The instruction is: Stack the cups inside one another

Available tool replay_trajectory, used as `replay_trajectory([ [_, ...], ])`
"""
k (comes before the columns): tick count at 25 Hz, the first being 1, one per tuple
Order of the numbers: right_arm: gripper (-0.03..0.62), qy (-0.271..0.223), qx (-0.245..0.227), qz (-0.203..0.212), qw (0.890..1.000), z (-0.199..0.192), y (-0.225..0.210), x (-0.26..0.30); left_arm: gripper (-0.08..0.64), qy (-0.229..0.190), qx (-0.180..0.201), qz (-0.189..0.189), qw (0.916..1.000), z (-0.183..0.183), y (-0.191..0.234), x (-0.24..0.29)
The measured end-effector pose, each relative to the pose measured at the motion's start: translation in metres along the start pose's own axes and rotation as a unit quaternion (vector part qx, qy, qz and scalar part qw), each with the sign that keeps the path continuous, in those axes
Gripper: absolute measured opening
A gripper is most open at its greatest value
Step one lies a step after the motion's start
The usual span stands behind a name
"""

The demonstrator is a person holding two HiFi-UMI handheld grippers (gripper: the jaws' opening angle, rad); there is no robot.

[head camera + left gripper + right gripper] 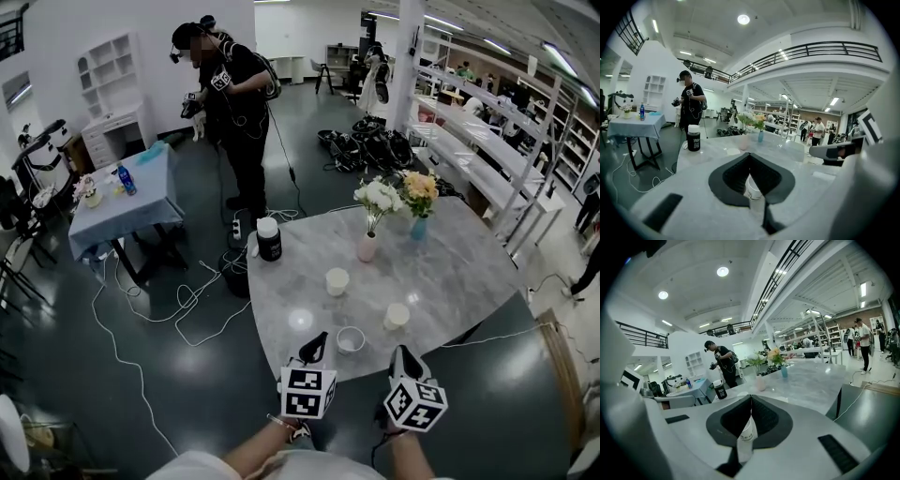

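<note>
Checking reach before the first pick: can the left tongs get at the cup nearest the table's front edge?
Probably yes: that cup sits close by the left tongs with nothing between, though the tongs are shut and must open first.

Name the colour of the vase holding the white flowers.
Pink: the vase shows best in the head view.

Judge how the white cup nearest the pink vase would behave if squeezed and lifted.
The cup looks like thin paper, so it is probably light and may buckle under a hard squeeze. It stands upright on the smooth table, so a sideways nudge would likely slide or tip it.
</note>
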State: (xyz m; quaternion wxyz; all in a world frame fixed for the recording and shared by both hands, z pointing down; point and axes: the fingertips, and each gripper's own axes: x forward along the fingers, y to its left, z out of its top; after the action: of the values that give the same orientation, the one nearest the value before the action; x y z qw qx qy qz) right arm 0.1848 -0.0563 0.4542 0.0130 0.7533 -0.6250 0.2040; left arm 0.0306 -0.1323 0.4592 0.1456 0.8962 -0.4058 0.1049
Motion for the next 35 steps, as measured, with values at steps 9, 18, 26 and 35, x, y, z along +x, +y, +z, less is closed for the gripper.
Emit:
replay_trajectory([
  [9, 0.008, 0.017, -0.002, 0.013, 1.000, 0.006, 0.006, 0.038, -0.006, 0.015, -0.011, 0.011, 0.9998, 0.005, 0.025, 0.028],
  [18, 0.008, 0.037, 0.001, 0.037, 0.999, 0.006, 0.002, 0.059, -0.005, 0.029, -0.019, 0.035, 0.9988, 0.002, 0.037, 0.038],
  [26, 0.008, 0.061, -0.037, 0.108, 0.992, 0.027, 0.006, 0.111, -0.006, 0.028, -0.048, 0.086, 0.9947, 0.011, 0.049, 0.067],
  [35, 0.008, 0.071, -0.054, 0.156, 0.984, 0.039, 0.016, 0.148, -0.006, 0.027, -0.054, 0.114, 0.9916, 0.016, 0.058, 0.092],
])
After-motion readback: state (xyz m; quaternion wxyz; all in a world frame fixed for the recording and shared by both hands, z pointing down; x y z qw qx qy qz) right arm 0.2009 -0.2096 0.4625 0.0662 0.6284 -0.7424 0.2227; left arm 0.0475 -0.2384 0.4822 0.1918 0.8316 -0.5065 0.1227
